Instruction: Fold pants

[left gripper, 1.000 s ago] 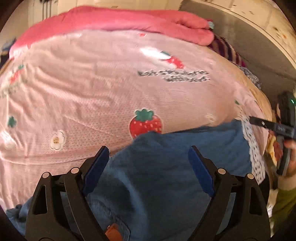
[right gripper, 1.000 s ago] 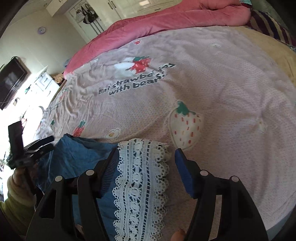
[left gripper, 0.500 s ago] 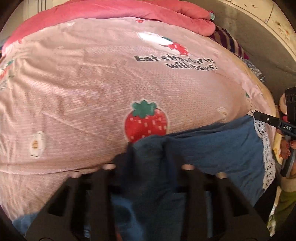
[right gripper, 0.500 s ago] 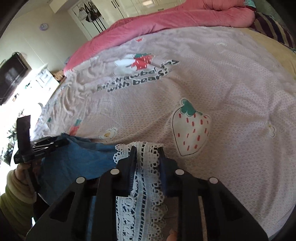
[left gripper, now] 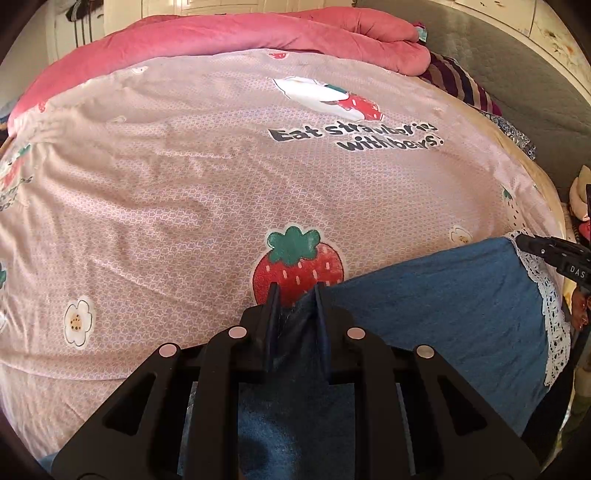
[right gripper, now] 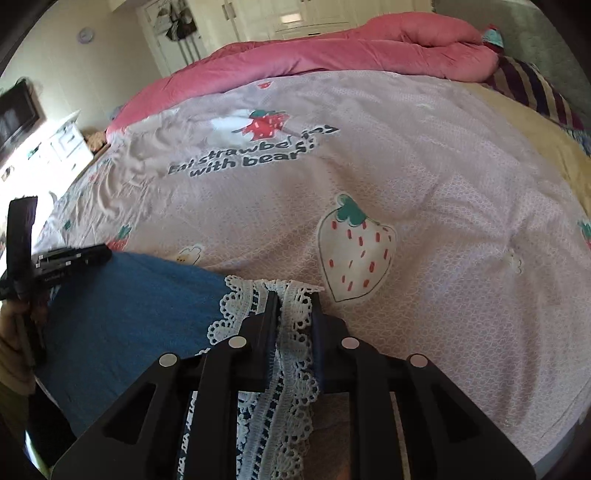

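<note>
- Denim fills the gap of my left gripper (left gripper: 295,291): its two fingers are pinched onto a bunched fold of the blue pants (left gripper: 436,306), with only the cloth between them.
- My right gripper (right gripper: 293,295) is clamped the same way on the white lace hem (right gripper: 284,347) of the pants, the lace puckered up between its fingers.
- From the left wrist view I see the right gripper (left gripper: 550,251) at the far right, biting the lace edge (left gripper: 546,295) where the denim ends.
- From the right wrist view I see the left gripper (right gripper: 74,256) at the far left, at the opposite end of the blue cloth (right gripper: 122,317).
- The pants are stretched between the two grippers along the near edge of the bed; I cannot tell how much of the cloth rests on the bed.
- Beyond them lies a pink strawberry-print bedsheet (left gripper: 207,192) bearing the words "Eat strawberries with bears".
- A rolled pink quilt (left gripper: 258,33) sits along the far side of the bed.
- A striped pillow (right gripper: 532,92) lies at the far right, beside the quilt's end.
</note>
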Motion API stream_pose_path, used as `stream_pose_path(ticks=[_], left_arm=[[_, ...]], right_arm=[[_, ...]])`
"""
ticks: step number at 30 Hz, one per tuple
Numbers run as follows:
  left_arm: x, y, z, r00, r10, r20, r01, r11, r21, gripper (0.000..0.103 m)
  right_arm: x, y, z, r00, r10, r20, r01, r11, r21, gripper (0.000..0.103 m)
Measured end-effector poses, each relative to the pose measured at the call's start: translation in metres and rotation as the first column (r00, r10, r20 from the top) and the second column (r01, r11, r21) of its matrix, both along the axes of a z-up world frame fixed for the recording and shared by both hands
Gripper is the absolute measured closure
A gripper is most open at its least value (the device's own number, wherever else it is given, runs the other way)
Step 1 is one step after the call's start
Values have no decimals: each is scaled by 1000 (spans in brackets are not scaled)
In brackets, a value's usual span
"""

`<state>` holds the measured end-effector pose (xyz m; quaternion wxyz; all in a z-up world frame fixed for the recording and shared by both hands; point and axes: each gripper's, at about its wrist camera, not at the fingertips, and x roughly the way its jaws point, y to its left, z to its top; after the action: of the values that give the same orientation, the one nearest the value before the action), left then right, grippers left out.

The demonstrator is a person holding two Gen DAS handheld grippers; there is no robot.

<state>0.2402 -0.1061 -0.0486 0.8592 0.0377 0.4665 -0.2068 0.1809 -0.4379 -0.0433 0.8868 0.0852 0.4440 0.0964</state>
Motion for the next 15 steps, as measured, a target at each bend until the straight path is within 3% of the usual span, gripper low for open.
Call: stream_pose_path(ticks=[3, 6, 9, 11, 12, 15], left_arm=[[-1, 0, 0, 1000, -4, 11, 4, 1000, 6, 91], [-6, 3, 7, 999, 0, 42, 1, 1000, -10, 88], [-18, 15, 23, 996, 29, 85, -26, 999, -42, 88], [-29, 29, 37, 991, 80, 112, -75, 996, -44, 88], [-35, 35, 43, 988, 90, 122, -84, 995, -58, 83], [-68, 59, 61, 976, 140, 170, -128, 989, -77, 65]], right_arm=[[-2, 2, 0, 1000, -13, 6, 13, 999, -30, 83], [-8, -2, 9, 999, -34, 19, 34, 999, 5, 77], [-23, -2, 28, 996, -48, 82, 49, 999, -4, 72], [-35, 3, 40, 992, -39, 116, 42, 999, -21, 60], [-41, 6, 43, 991, -30, 127, 33, 999, -23, 55], [-57, 22, 51, 988, 19, 152, -15, 1000, -26, 54]])
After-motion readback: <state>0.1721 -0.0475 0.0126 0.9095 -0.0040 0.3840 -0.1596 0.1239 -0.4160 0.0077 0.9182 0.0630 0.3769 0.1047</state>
